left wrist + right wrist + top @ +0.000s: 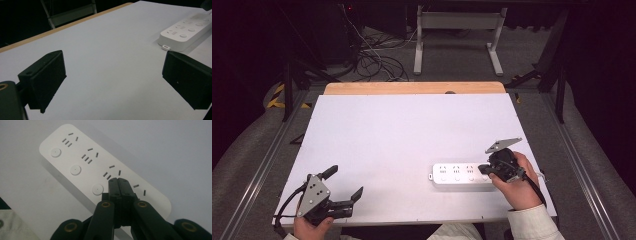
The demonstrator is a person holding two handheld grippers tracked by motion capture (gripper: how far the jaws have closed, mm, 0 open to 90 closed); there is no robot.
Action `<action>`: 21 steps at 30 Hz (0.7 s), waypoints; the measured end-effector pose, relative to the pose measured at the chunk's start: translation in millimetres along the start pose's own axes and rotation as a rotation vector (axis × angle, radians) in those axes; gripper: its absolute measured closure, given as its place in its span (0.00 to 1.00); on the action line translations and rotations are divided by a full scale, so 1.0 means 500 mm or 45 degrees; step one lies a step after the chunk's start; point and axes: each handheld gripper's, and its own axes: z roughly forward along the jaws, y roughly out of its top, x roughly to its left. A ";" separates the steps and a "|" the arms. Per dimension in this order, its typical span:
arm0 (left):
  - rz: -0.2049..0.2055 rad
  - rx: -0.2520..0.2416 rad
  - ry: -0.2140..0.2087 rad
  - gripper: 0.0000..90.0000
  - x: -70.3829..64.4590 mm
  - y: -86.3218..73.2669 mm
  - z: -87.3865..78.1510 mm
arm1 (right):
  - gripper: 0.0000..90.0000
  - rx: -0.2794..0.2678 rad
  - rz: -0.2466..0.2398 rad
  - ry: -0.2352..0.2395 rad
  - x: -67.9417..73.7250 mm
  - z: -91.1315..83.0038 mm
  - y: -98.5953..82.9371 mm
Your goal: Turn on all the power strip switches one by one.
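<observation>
A white power strip [459, 174] with several sockets and round buttons lies flat on the white table [412, 125], near its front right. My right gripper [485, 169] is shut, jaws pressed together with nothing between them. In the right gripper view its tips [119, 180] sit over the strip [82, 162] toward one end, beside a round button [97, 189]; whether they touch it I cannot tell. My left gripper [345, 182] is open and empty at the front left corner. In the left gripper view its wide-spread jaws [113, 80] frame bare table, the strip [186, 31] farther off.
A wooden strip [412, 88] edges the table's far side. Beyond it on the floor stand a white desk frame [457, 30] and a tangle of cables [372, 55]. Metal rails [267, 160] run along both sides. A pale sleeve [532, 222] enters at the bottom right.
</observation>
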 end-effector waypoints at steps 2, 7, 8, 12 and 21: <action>0.001 0.000 0.000 0.06 0.000 0.000 0.000 | 1.00 0.024 0.002 -0.003 -0.001 0.000 -0.001; 0.001 0.001 0.001 0.06 0.000 0.000 0.000 | 1.00 0.061 0.014 -0.011 -0.004 0.000 -0.003; 0.001 0.001 0.001 0.06 0.000 0.000 0.000 | 1.00 0.067 0.016 -0.012 -0.004 0.001 -0.003; 0.002 0.000 0.005 0.06 0.000 0.000 0.000 | 1.00 0.097 0.023 -0.010 -0.005 0.005 -0.004; 0.003 0.003 0.006 0.06 0.000 0.000 0.000 | 1.00 0.154 0.034 -0.018 -0.009 0.017 -0.007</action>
